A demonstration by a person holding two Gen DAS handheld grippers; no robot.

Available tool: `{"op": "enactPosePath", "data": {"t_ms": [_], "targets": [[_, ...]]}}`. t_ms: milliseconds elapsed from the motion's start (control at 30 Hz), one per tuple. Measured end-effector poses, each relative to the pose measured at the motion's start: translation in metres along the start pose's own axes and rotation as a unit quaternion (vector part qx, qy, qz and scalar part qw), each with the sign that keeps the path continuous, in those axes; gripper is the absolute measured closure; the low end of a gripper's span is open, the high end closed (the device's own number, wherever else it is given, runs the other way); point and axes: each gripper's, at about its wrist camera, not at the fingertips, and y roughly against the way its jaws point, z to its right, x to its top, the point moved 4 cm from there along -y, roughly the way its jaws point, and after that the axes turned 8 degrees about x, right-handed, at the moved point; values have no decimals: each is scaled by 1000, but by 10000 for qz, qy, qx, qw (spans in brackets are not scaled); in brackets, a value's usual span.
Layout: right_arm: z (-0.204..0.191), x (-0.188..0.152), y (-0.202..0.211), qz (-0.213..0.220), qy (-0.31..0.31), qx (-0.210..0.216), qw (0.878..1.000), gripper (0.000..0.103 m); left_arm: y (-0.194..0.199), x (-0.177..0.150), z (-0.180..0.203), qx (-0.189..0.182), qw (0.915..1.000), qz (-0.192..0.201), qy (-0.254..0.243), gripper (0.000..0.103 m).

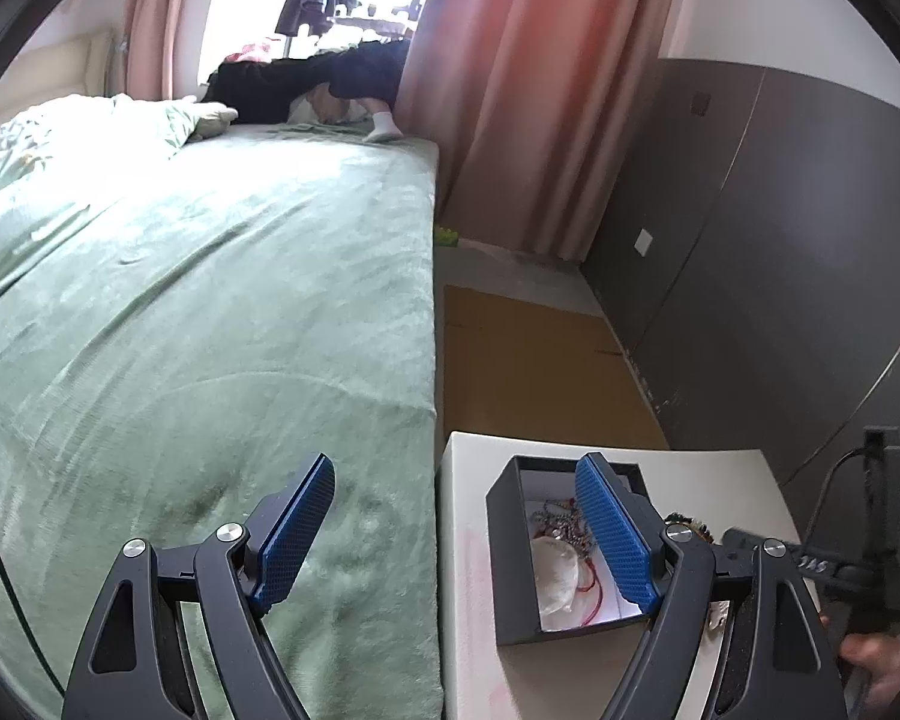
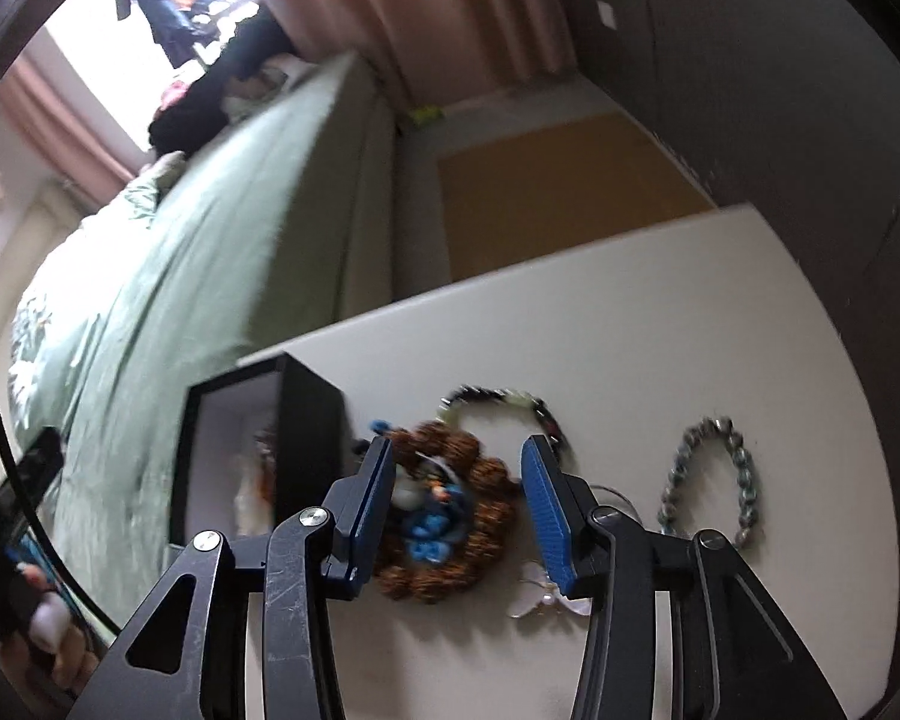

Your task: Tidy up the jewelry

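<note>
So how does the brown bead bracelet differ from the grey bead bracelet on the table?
The brown bead bracelet lies between the open right tongs; the grey bead bracelet lies off to their right, outside them. The brown one is made of chunky, rough brown beads with blue charms inside its ring; the grey one has smoother grey-green beads and an empty ring. The brown one lies nearer the black box. Both lie flat on the white table, not yet boxed.

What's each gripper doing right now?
Left gripper: open, holding nothing.
Right gripper: open, empty, over the brown bead bracelet.
</note>
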Motion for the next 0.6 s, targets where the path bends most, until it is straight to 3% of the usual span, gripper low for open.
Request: {"op": "enactPosePath", "data": {"t_ms": [200,300,500,533,600], "targets": [[3,-3,-23,-260,129,-218,9993,61,-1,-2,11,-67,10000,19,-57,20],[3,-3,-36,-368,304,-445,9979,69,-1,-3,17,-115,9999,13,-110,20],[1,-3,-46,-470,451,-482,9967,76,2,-3,23,-141,9997,24,-196,20],[2,-3,-44,-467,409,-466,9970,83,2,-3,22,-149,9997,19,-193,20],[2,-4,-39,-423,341,-376,9978,83,3,-3,20,-162,9997,18,-175,20]]}}
